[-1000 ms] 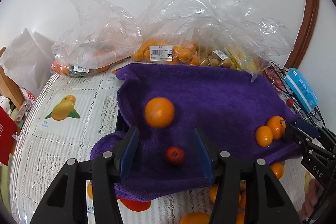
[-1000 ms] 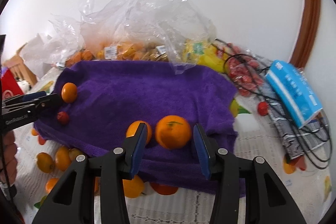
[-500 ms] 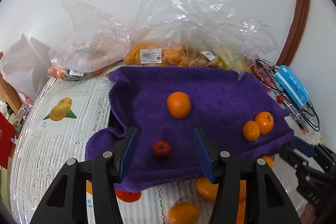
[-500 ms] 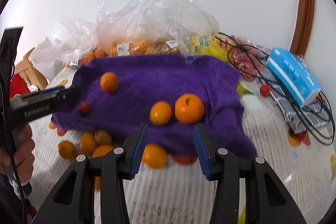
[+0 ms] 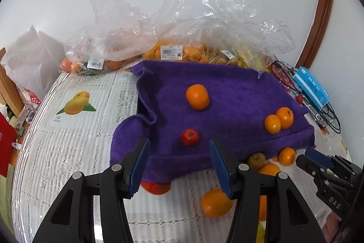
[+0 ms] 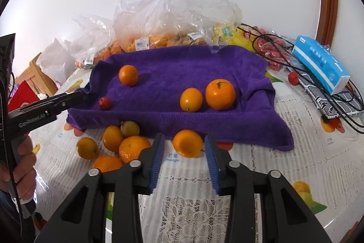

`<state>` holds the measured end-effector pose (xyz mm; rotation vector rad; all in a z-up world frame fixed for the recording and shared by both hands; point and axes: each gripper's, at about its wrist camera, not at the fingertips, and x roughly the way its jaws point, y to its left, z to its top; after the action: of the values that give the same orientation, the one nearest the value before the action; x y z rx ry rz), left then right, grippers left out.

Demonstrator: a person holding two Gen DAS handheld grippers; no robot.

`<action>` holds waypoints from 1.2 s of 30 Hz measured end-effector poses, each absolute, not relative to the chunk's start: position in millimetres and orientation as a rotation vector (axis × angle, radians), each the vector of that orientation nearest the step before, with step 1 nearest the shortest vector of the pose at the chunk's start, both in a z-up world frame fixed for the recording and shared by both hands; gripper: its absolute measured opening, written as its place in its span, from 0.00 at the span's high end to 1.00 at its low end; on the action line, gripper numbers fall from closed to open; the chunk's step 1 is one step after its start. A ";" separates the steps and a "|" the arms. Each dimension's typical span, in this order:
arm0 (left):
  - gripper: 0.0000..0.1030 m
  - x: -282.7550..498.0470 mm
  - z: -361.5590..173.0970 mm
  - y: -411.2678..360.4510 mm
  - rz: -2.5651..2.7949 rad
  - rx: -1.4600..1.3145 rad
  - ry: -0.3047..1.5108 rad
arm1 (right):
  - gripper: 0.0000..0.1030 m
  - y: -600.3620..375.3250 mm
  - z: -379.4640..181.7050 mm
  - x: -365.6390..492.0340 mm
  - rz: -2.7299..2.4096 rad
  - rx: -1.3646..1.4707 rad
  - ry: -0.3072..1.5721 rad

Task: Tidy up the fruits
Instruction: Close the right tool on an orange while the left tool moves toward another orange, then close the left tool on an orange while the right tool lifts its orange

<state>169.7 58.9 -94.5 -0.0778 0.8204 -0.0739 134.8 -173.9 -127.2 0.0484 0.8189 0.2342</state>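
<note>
the right hand-held gripper (image 6: 184, 152) has drawn its blue ribbed pads narrow around a round, dimpled orange (image 6: 187, 143) on the lace-covered desk (image 6: 284, 152), though contact isn't clear. the left hand-held gripper (image 5: 179, 163) stands part-open and empty, over the near edge of a plush purple towel (image 5: 227, 92). a small glossy red fruit (image 5: 190, 137) sits on the towel just past its tips. crinkled clear plastic bags (image 6: 173, 15) lie behind.
</note>
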 end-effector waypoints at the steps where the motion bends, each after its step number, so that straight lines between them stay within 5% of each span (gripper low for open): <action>1: 0.49 168.9 -94.3 60.6 -0.074 -0.076 0.821 | 0.65 -173.3 -130.0 136.4 0.228 0.046 0.828; 19: 0.49 169.0 -103.1 63.9 -0.108 -0.099 0.856 | 0.66 -160.4 -160.0 165.4 0.214 -0.006 0.917; 36: 0.50 147.6 -134.2 33.0 -0.250 -0.070 0.949 | 0.67 -198.1 -136.6 136.5 0.213 0.045 0.785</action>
<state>147.6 33.0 -134.2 -0.0702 0.9489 -0.2495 136.5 -198.1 -136.6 0.0447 0.7851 0.2131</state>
